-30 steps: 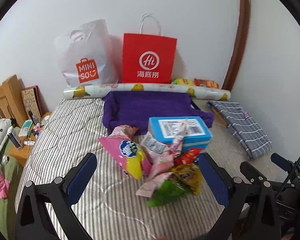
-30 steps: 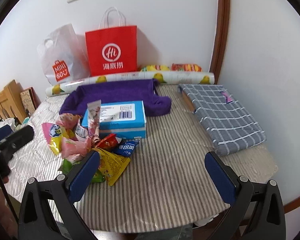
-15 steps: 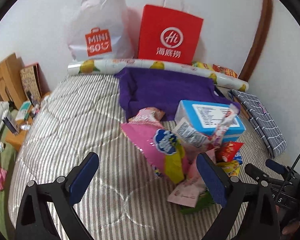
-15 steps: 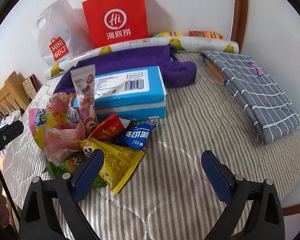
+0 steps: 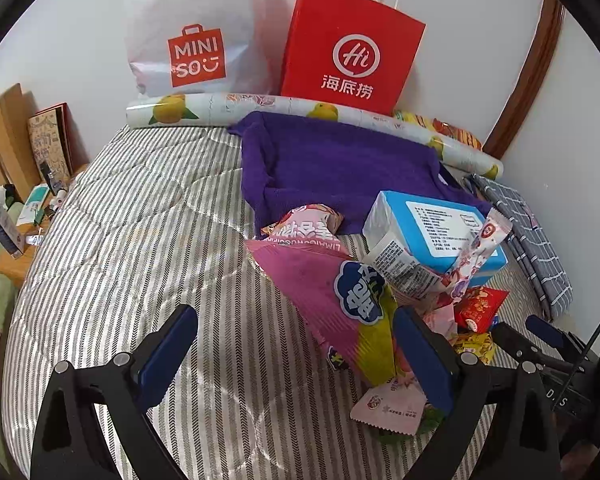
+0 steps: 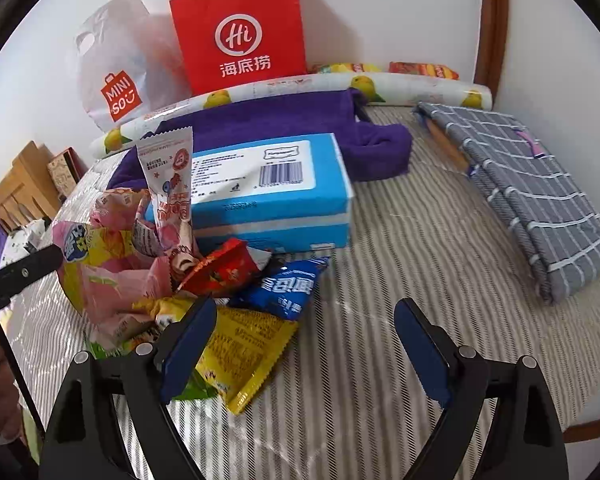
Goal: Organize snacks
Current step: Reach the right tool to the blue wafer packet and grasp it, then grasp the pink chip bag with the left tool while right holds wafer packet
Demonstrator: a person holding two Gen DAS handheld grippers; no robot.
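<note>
On the striped bedcover point(image 5: 132, 240), in the left wrist view, the snack pile has slid from centre toward four o'clock and swelled as the left gripper point(image 5: 296, 344) sank toward it over the last second; its jaws stand wide with nothing pressed between the pads, though the big pink and yellow bag point(image 5: 340, 304) now lies partly between them, against the right-hand finger. The blue box point(image 5: 436, 232) sits at three o'clock behind the pile, the purple towel point(image 5: 340, 164) at one o'clock, the red paper bag point(image 5: 352, 52) and white plastic bag point(image 5: 192, 40) at twelve against the wall. In the right wrist view the right gripper point(image 6: 300, 340) has likewise dropped closer, and its jaws are closing, with the corner of the yellow packet point(image 6: 244, 348) between them but not yet pinched; the blue packet point(image 6: 288, 284) and red packet point(image 6: 224, 268) lie at eleven o'clock just beyond, the grey checked cloth point(image 6: 540, 184) at two. Both hands look lined up for a first pick, so sorting seems about to begin.
</note>
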